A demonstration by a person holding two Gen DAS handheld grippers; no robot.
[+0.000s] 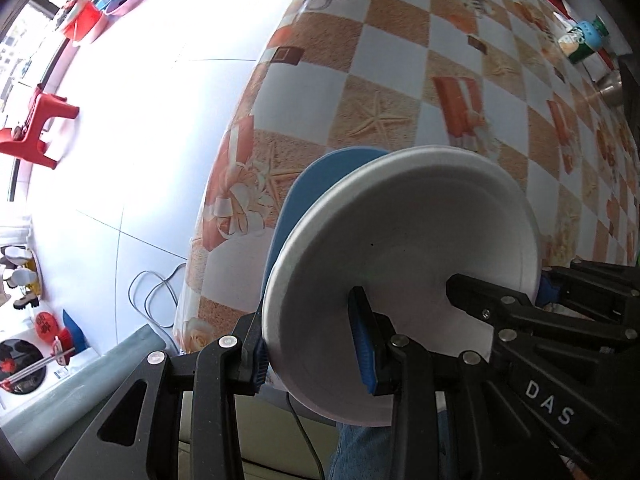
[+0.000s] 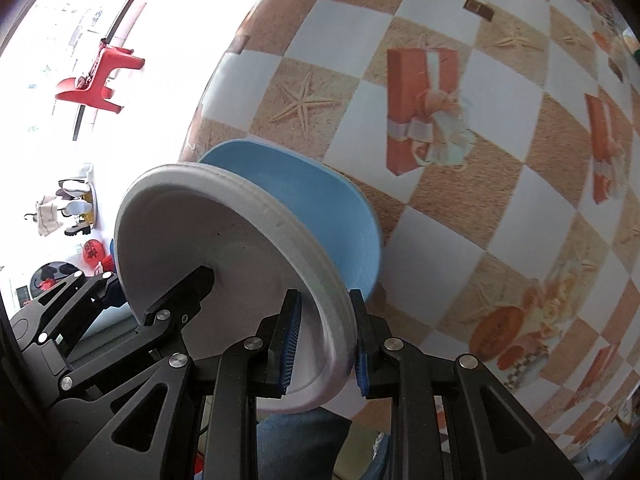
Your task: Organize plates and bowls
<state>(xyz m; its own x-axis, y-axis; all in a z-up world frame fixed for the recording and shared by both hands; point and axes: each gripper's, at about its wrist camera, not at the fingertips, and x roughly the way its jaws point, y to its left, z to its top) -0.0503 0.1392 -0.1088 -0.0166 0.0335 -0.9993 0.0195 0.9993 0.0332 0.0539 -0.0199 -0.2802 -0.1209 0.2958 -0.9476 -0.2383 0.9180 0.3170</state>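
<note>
Clearly, both grippers held the white plate [image 1: 400, 240] at centre frame, tilted above the counter [image 1: 400, 60]: left gripper [image 1: 314, 354] and right gripper [image 2: 324, 344] had jaws clamped on its rim. A blue plate [image 2: 320, 208] sat behind it. Stacking seemed underway; next, lower it level.

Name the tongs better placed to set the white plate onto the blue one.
Probably right: the right tongs clamp the white plate on the rim beside the blue plate; the left tongs hold its opposite rim.
</note>
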